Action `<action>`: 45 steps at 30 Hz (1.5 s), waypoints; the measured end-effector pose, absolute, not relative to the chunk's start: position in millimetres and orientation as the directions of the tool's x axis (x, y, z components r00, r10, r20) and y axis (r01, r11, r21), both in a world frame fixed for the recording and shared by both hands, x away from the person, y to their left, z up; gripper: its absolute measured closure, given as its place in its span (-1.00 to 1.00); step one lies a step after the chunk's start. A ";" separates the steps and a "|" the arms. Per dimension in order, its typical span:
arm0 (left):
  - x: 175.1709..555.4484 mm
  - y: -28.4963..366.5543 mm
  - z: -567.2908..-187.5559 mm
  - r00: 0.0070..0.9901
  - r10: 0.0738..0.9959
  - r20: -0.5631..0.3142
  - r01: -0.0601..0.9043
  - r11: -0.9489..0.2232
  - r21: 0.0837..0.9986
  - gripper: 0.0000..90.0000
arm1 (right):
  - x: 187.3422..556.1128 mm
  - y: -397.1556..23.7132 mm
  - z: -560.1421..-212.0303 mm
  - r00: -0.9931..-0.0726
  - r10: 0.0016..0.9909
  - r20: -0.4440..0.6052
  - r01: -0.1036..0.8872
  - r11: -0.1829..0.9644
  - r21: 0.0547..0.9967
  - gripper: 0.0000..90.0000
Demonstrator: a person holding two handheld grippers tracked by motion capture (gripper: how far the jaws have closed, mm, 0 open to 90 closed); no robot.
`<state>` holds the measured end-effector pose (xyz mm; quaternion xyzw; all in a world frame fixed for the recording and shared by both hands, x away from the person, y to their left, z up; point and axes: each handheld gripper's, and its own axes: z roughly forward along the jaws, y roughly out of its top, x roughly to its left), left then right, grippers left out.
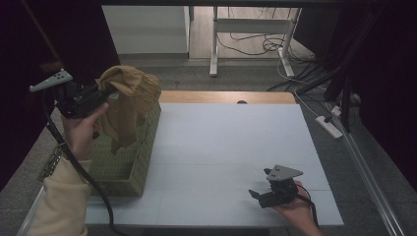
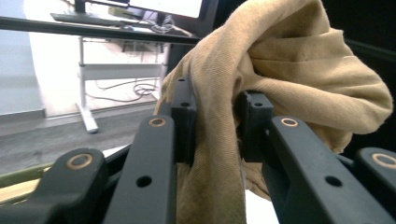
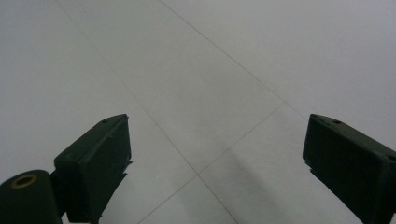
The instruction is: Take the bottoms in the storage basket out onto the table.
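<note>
Cloth (image 1: 129,101), a mustard-yellow piece, hangs from the left claw (image 1: 101,90) above the basket (image 1: 129,169) at the left edge of the surface (image 1: 231,147). That claw is clamped on a bunched fold near the cloth's top; in the left gripper view the fabric (image 2: 280,70) is pinched between the two black jaws and spills over and below them. From the grip the cloth drops straight down, its long axis roughly upright, and its lower end looks to be brushing the basket's inside, though in this dim light I can't tell if it really touches.

The right claw (image 1: 260,192) rests low near the front right of the surface, jaws spread wide with nothing between them; its own view looks across bare white board (image 3: 196,84). It sits well apart from the cloth, off to the right and nearer the person.

So the left hand (image 1: 83,132) has the cloth, and the open stretch of surface lies to the right of the basket, between the two claws. I'd judge that any laying-out means carrying the cloth rightward, toward the waiting right claw.
</note>
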<state>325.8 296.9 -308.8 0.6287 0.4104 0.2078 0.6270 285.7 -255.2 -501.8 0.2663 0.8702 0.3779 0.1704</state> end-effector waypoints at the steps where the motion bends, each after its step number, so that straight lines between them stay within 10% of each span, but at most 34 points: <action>1: 325.2 295.8 -307.6 0.580 0.774 -0.254 0.252 0.126 0.959 0.60 | 285.8 -255.2 -501.7 -0.800 0.592 -0.095 0.335 0.573 0.748 -0.83; 45: 320.6 241.1 -284.2 0.709 0.664 -0.237 0.221 0.110 0.969 0.60 | 285.5 -255.4 -501.4 -0.800 0.591 -0.099 0.333 0.575 0.747 -0.83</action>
